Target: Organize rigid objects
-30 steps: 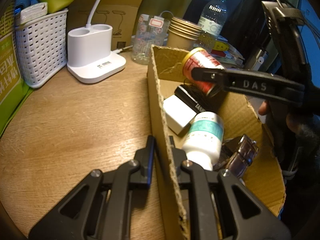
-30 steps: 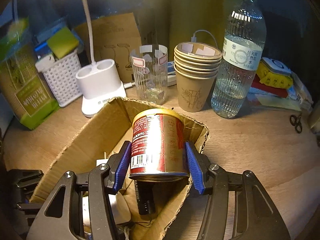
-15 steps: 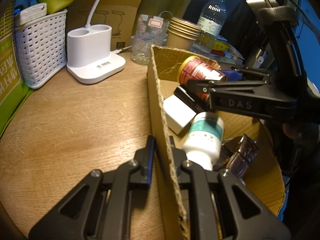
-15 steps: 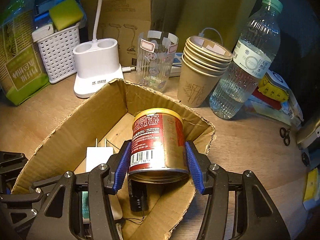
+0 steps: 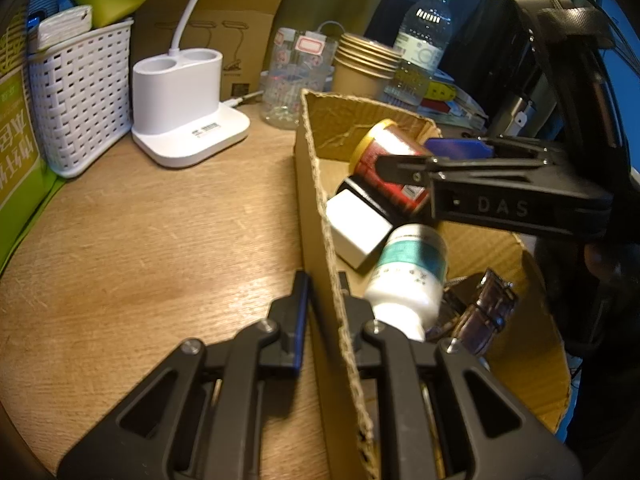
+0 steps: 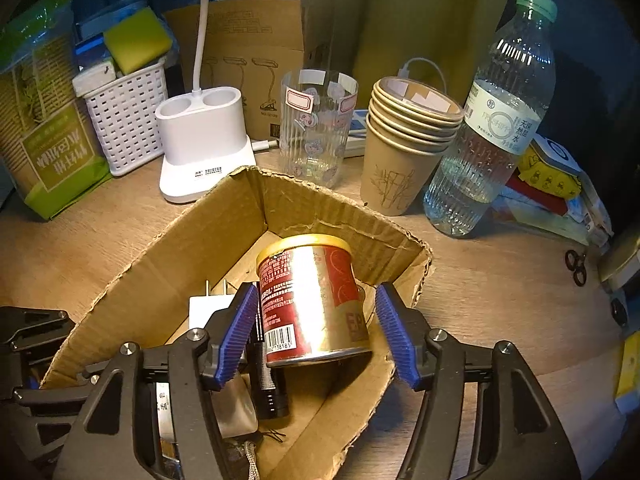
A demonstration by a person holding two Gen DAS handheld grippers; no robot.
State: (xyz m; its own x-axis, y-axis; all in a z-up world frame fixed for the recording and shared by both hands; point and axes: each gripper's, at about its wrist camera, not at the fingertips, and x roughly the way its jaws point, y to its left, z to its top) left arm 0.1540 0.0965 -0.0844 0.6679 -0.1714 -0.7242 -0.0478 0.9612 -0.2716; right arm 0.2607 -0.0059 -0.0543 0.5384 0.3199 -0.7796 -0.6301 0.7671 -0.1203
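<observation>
A red and gold can (image 6: 316, 288) leans tilted inside the open cardboard box (image 6: 224, 216), on top of a black cylinder (image 6: 268, 384). My right gripper (image 6: 316, 296) straddles the can with its jaws opening; a gap shows between the blue pads (image 6: 394, 332) and the can. In the left wrist view the can (image 5: 376, 148) lies at the box's far end with the right gripper (image 5: 402, 152) around it. My left gripper (image 5: 322, 282) is shut on the box's near wall (image 5: 320, 184). A white charger (image 5: 356, 232) and a white pill bottle (image 5: 412, 268) lie in the box.
On the wooden table behind the box stand a white lamp base (image 6: 200, 140), a white basket (image 6: 124, 120), a clear glass (image 6: 316, 128), stacked paper cups (image 6: 404, 148) and a water bottle (image 6: 492, 128). A green package (image 6: 52, 140) is at left, small scissors (image 6: 576, 266) at right.
The right gripper sank with the can into the box, then its jaws spread off the can, which now leans to one side. The left gripper kept its hold on the wall.
</observation>
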